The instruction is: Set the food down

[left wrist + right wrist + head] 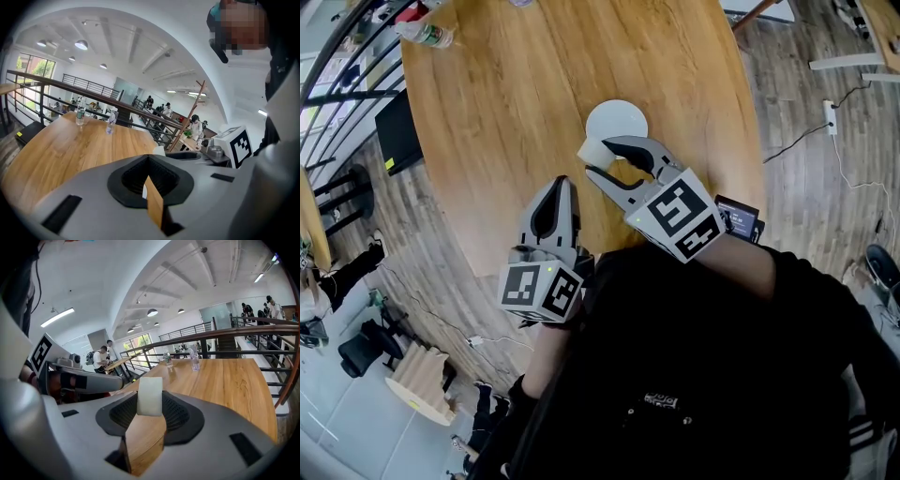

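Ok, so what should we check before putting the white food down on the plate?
1. White food piece held firmly in the right tool: ok.
2. Plate has room on it: ok, nothing lies on it.
3. Food centred over the plate: not ok, it shows at the plate's near edge.
4. Height of the food above the plate: cannot tell.
5. Left tool shut, holding nothing, off to the side: ok.
6. Bottles far from the plate: ok.

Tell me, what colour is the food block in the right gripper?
White. The food block shows best in the right gripper view.
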The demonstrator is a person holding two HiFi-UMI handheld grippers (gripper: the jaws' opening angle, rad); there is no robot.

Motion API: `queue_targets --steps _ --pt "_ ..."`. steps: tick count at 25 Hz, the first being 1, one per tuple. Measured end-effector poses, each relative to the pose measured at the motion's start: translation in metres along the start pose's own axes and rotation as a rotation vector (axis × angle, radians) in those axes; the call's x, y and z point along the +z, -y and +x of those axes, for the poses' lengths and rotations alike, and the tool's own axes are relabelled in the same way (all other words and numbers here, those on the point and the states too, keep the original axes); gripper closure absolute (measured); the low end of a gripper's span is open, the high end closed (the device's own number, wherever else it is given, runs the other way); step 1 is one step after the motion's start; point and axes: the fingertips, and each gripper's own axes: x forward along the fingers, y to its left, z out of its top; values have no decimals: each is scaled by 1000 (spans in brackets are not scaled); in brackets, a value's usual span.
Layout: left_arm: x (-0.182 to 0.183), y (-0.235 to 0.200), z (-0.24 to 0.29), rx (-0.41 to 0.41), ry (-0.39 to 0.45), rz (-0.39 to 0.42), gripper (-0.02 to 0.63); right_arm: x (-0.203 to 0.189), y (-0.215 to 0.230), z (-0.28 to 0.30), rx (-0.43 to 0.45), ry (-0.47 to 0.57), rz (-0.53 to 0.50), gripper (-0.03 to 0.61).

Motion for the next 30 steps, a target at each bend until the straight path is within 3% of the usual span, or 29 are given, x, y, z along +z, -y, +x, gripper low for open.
queue_targets --steps 30 --pt "-24 -4 16 -17 -65 -54 615 -43 24 15 -10 -112 16 403"
